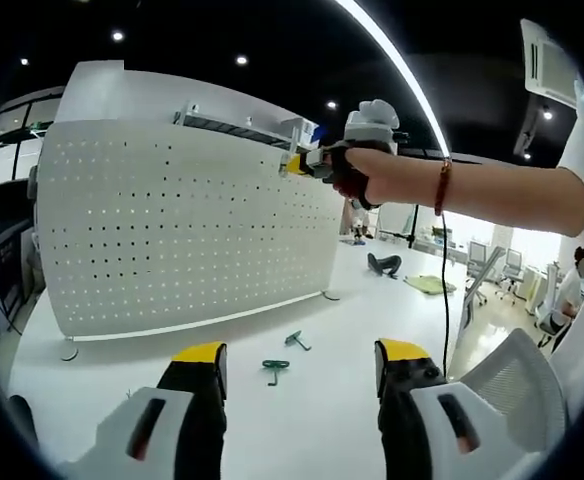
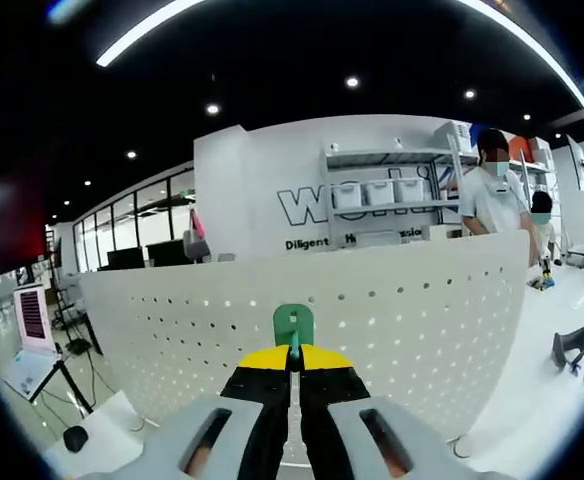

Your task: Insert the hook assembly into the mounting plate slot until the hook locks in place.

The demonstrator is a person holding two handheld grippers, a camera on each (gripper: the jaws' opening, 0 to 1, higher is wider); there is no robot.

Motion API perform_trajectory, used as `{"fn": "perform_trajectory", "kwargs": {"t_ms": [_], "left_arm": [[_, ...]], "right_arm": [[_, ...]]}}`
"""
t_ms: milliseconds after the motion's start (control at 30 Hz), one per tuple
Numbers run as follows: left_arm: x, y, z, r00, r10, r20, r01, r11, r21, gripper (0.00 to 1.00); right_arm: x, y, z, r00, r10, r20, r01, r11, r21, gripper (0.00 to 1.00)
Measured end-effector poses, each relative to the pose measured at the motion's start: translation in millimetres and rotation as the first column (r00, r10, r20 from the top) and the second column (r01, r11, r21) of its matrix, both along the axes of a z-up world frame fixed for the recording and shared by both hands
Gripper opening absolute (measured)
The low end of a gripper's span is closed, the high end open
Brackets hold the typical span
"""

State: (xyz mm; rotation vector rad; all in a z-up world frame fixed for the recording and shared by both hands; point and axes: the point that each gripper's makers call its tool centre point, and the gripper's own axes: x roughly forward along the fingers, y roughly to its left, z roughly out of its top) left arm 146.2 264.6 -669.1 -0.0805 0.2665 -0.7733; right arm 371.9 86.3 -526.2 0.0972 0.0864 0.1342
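Two green hooks (image 1: 284, 357) lie loose on the white tabletop (image 1: 302, 420), just near the pegboard's (image 1: 182, 220) bottom edge, open room around them. Left gripper (image 1: 300, 372) hovers low, fingers spread, nothing between. Right gripper (image 2: 293, 372) pinches a third green hook (image 2: 293, 325) at the pegboard's top right edge.

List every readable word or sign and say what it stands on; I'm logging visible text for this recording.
"Wo", large dark letters on the white wall behind the pegboard; the rest is cut off by shelves.
"Diligent", smaller print below it; the following words are blurred.
Screen at left: rows of text, too small to read.
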Motion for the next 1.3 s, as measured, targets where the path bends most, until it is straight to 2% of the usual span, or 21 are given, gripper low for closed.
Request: {"fn": "perform_trajectory", "kwargs": {"t_ms": [1033, 1300], "left_arm": [[5.9, 12, -5.7, 1.000, 0.026, -0.018, -0.026, 1.000, 0.009, 0.61], [6.4, 11, -6.1, 1.000, 0.020, -0.019, -0.019, 1.000, 0.014, 0.61]], "right_arm": [[39, -7, -1.7, 0.999, -0.044, 0.003, 0.044, 0.998, -0.052, 0.00], [42, -6, -1.0, 0.999, -0.050, 0.007, 0.050, 0.997, -0.053, 0.00]]}}
